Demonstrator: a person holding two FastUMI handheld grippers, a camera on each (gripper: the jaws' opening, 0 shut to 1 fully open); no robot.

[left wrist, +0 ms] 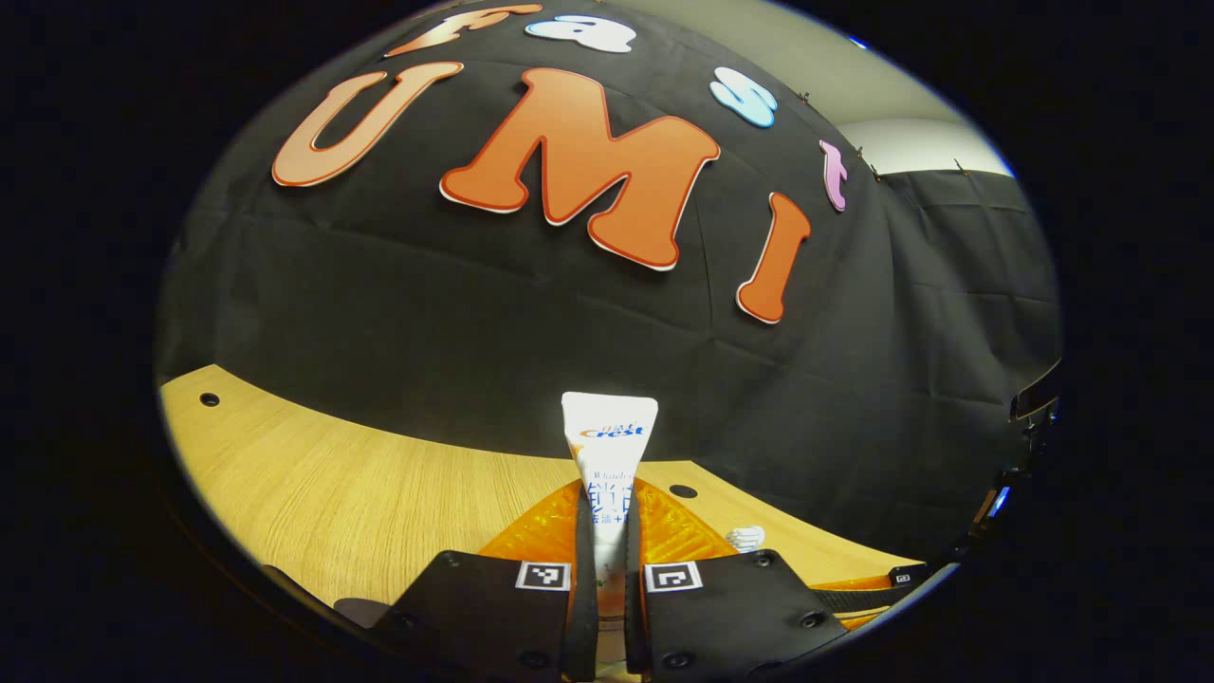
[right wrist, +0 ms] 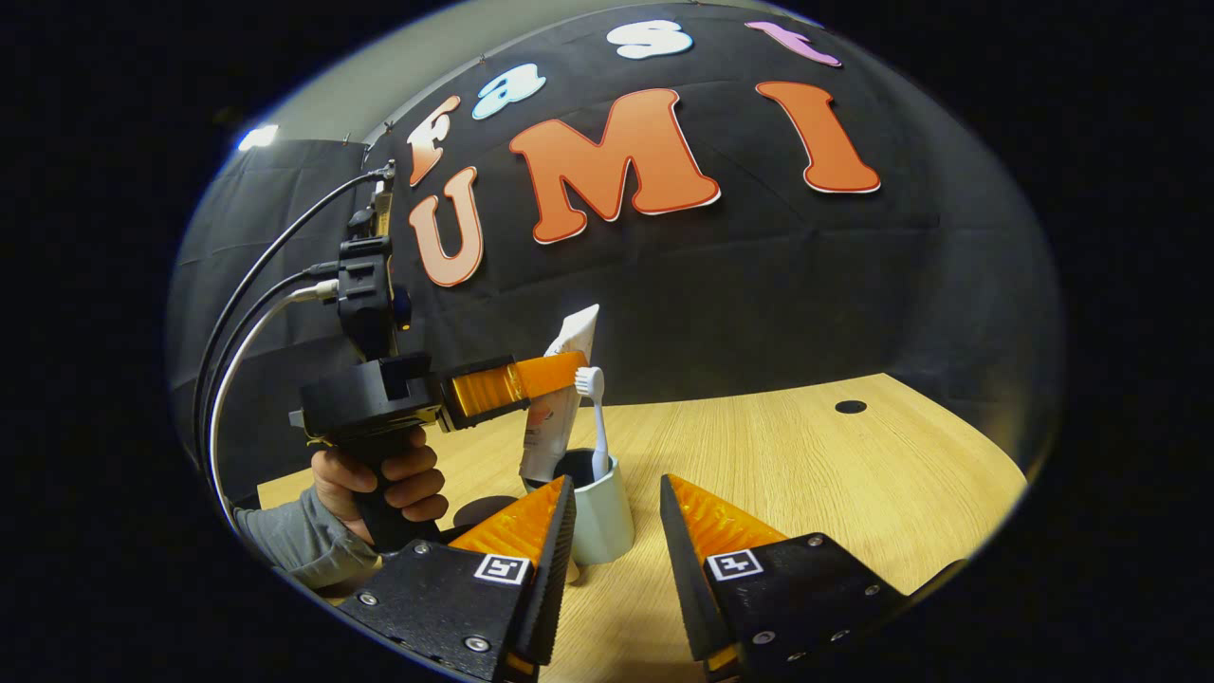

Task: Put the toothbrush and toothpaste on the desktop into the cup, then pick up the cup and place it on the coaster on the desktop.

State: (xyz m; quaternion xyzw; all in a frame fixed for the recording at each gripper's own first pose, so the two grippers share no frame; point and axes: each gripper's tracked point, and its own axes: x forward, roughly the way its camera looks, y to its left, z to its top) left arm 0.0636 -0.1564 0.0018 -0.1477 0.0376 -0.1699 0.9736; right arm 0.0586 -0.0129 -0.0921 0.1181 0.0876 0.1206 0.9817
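Leftmost in the right gripper view, a hand (right wrist: 379, 484) in a grey sleeve (right wrist: 294, 541) was seen gripping the handle of the left gripper (right wrist: 569, 372), from whose top cables (right wrist: 247, 323) were looped away. Its fingers were closed on the toothpaste (right wrist: 567, 398), which was held upright with its lower end inside the rim of the cup (right wrist: 599, 517). Just beside the tube, the toothbrush (right wrist: 596, 417) was stood in the cup, bristles up. A dark round coaster (right wrist: 484, 510) was seen on the desktop (right wrist: 835, 474) just left of the cup, partly hidden. Nearer the camera, the right gripper (right wrist: 616, 517) was held wide open and gripping nothing, the cup being framed between its fingers but apart from them. In the left gripper view, the toothpaste (left wrist: 607, 474) was shown clamped from both sides between the fingers of the left gripper (left wrist: 607, 560), its flat crimped end uppermost, and the desktop (left wrist: 360, 484) was spread out below
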